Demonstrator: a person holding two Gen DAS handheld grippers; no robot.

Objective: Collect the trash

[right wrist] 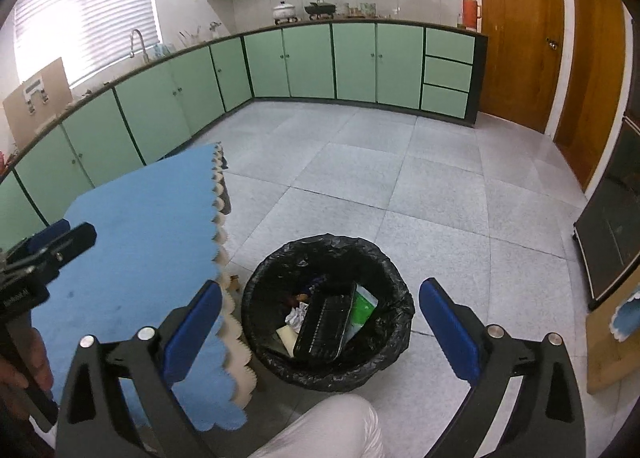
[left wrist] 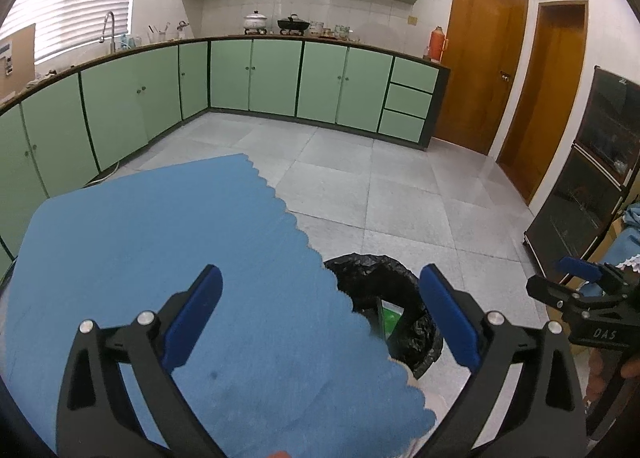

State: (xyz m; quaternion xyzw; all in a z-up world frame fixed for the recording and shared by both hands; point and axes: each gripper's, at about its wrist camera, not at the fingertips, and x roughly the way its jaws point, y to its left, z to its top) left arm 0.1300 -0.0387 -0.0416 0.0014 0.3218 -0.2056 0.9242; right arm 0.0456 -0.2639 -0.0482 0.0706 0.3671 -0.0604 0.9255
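A round bin lined with a black bag (right wrist: 394,322) stands on the tiled floor beside a table under a blue cloth (right wrist: 140,242). In it lie a black plastic tray (right wrist: 326,328), a green and white packet (right wrist: 362,308), crumpled paper (right wrist: 296,316) and other scraps. My right gripper (right wrist: 320,332) is open and empty above the bin. My left gripper (left wrist: 320,318) is open and empty over the blue cloth (left wrist: 160,242), with the bin (left wrist: 372,278) partly hidden behind the table edge. Each gripper shows in the other's view: the right (left wrist: 580,278), the left (right wrist: 52,242).
Green cabinets (right wrist: 312,58) run along the far and left walls. Wooden doors (right wrist: 520,30) stand at the right. A dark glass-fronted cabinet (left wrist: 596,174) stands at the far right. A white-clad knee (right wrist: 332,430) is in front of the bin.
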